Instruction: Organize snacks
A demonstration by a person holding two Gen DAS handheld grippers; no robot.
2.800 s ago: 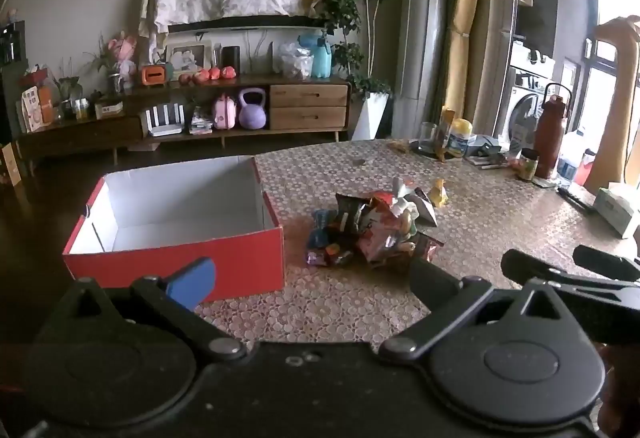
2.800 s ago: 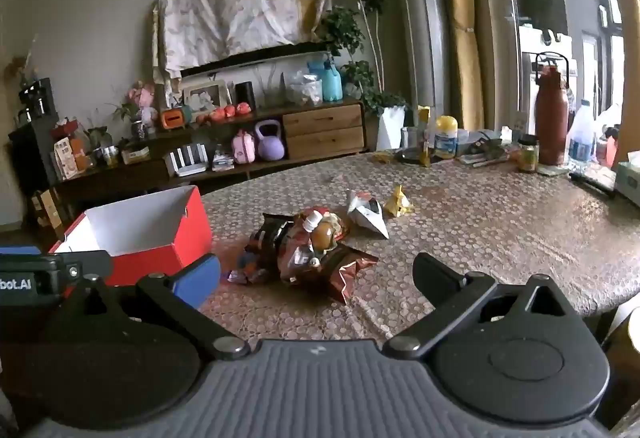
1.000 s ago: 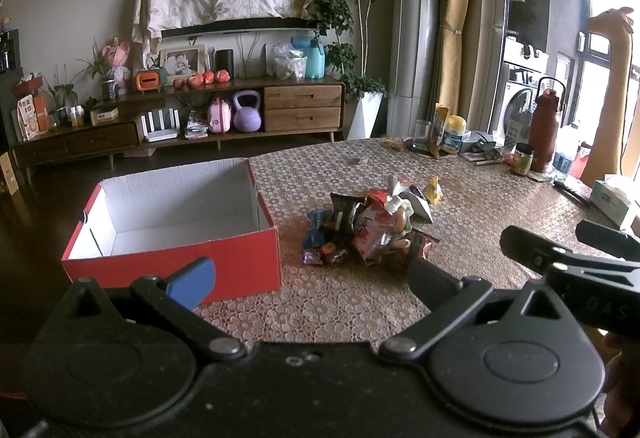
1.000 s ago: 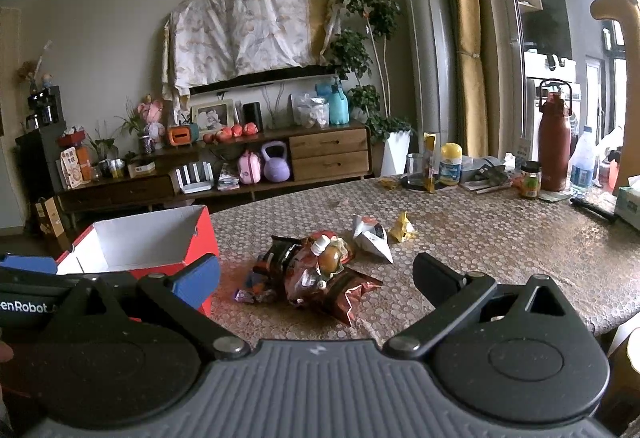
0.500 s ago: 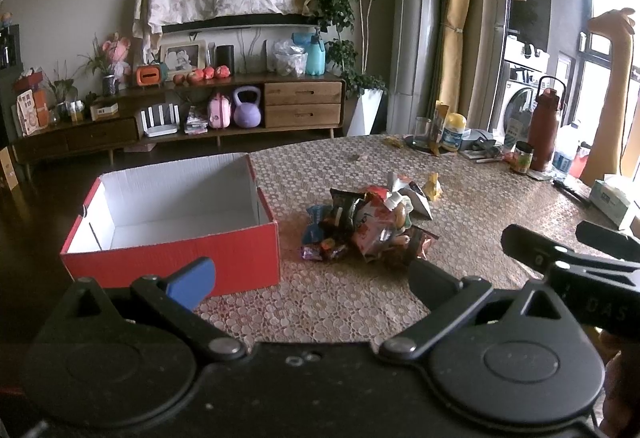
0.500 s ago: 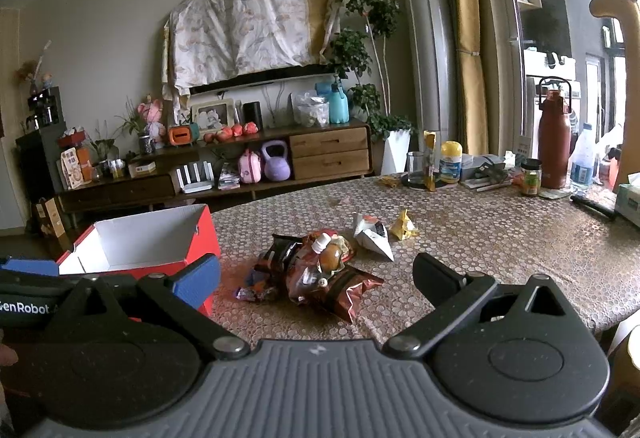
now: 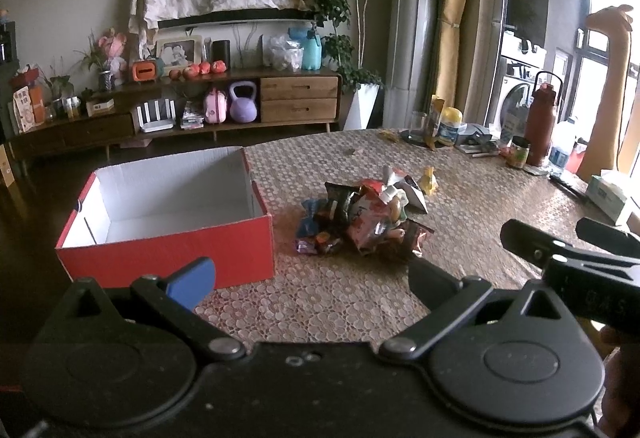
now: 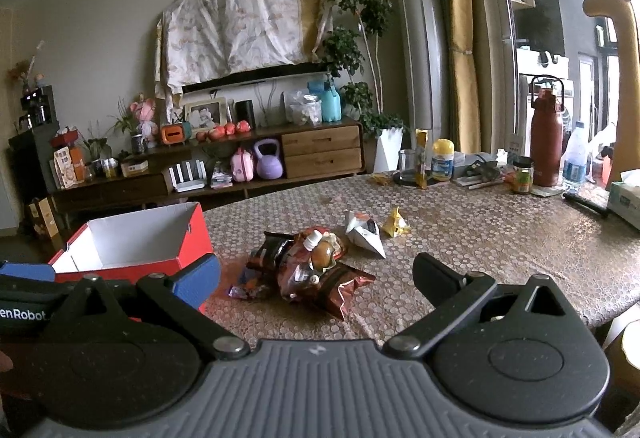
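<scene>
Nothing is sorted yet: the red box at my ten o'clock is empty, and the snack pile lies at twelve o'clock. My left gripper and right gripper both stand apart, holding nothing.

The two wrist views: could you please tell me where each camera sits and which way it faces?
Left wrist: rides the left hand-held gripper, facing across the table toward the red box and snack pile; its open fingers and the right hand-held gripper show.
Right wrist: rides the right hand-held gripper, facing the same snack pile from further right; its open fingers show.
Shared: box, snacks, sideboard.
</scene>
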